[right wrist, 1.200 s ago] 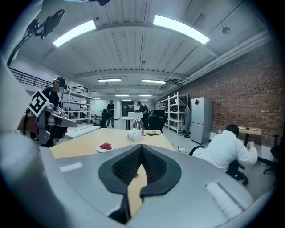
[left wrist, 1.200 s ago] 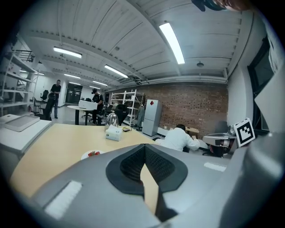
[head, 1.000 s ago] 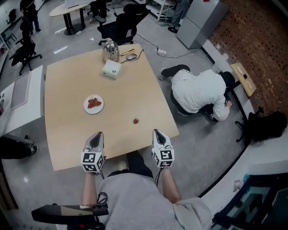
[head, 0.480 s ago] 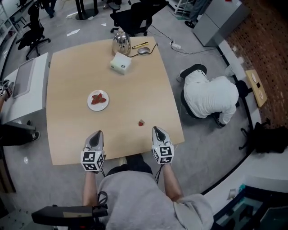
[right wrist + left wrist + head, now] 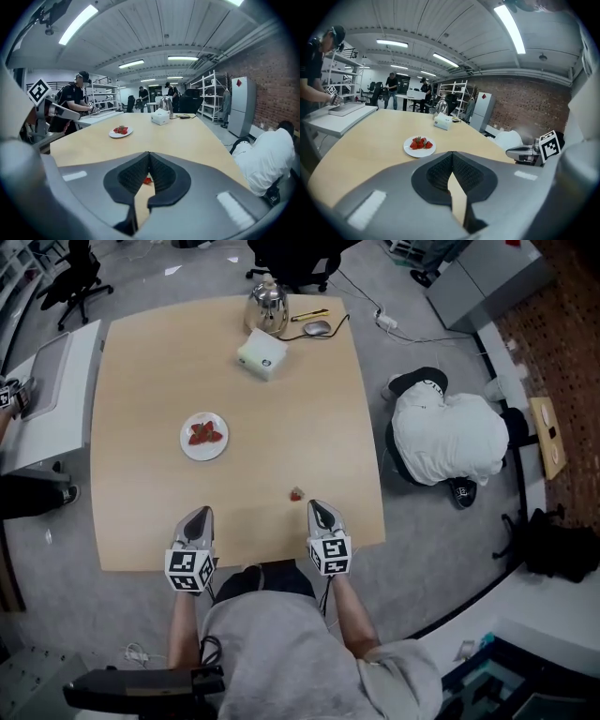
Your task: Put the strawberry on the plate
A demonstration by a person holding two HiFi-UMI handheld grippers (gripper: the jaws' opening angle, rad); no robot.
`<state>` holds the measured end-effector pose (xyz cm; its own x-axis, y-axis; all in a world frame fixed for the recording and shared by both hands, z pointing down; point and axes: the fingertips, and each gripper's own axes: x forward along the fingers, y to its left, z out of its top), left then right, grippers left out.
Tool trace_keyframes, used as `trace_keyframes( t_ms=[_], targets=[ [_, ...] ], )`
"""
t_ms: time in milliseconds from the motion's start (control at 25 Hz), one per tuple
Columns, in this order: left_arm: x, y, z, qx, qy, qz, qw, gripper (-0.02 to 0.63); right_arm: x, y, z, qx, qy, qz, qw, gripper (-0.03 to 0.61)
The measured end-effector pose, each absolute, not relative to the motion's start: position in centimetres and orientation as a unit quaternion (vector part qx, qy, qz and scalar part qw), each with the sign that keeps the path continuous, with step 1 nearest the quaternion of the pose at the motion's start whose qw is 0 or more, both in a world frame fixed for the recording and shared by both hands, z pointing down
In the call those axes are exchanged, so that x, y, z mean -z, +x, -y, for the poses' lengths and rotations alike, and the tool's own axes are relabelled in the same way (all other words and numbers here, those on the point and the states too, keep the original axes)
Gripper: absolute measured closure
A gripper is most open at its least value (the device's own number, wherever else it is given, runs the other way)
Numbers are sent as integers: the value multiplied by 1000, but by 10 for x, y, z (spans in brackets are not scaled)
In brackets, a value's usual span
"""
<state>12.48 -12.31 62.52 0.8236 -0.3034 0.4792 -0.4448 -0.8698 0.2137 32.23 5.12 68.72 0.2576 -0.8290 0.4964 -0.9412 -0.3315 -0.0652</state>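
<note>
A single red strawberry point(image 5: 296, 494) lies on the light wooden table point(image 5: 150, 371), a little ahead and left of my right gripper point(image 5: 316, 509). That gripper is shut with nothing in it; in the right gripper view the strawberry point(image 5: 147, 180) peeks through just beyond its closed tips point(image 5: 149, 154). A white plate point(image 5: 203, 436) holding several strawberries sits further in on the table, ahead of my left gripper point(image 5: 199, 517). The left gripper is shut and empty too, and its view shows the plate point(image 5: 419, 146) beyond its tips point(image 5: 452, 153).
At the table's far edge stand a white box point(image 5: 262, 352), a metal kettle point(image 5: 266, 304) and a mouse point(image 5: 318, 328) with a cable. A person in a white top point(image 5: 448, 437) crouches on the floor right of the table. A white side desk point(image 5: 42, 399) stands left.
The head view has shifted, so the table sits higher and more square in frame. My right gripper has come closer to the lone strawberry. Both grippers stay shut.
</note>
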Motion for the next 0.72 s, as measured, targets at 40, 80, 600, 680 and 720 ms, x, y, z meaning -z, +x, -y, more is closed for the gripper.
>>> trace_keyframes(
  t_ms=[40, 80, 600, 680, 720],
  targets=[
    [-626, 124, 124, -222, 940, 202, 163, 594, -693, 323, -50, -234, 780, 566, 127, 571],
    [-627, 124, 124, -224, 938, 206, 165, 594, -699, 324, -49, -241, 778, 566, 131, 571],
    [-641, 99, 146, -236, 916, 264, 190, 594, -762, 322, -33, -333, 723, 584, 158, 469],
    [-643, 93, 148, -238, 912, 273, 194, 594, -767, 321, -31, -342, 717, 584, 164, 451],
    [-644, 90, 149, -239, 910, 277, 197, 594, -769, 321, -30, -344, 715, 585, 167, 445]
  ],
)
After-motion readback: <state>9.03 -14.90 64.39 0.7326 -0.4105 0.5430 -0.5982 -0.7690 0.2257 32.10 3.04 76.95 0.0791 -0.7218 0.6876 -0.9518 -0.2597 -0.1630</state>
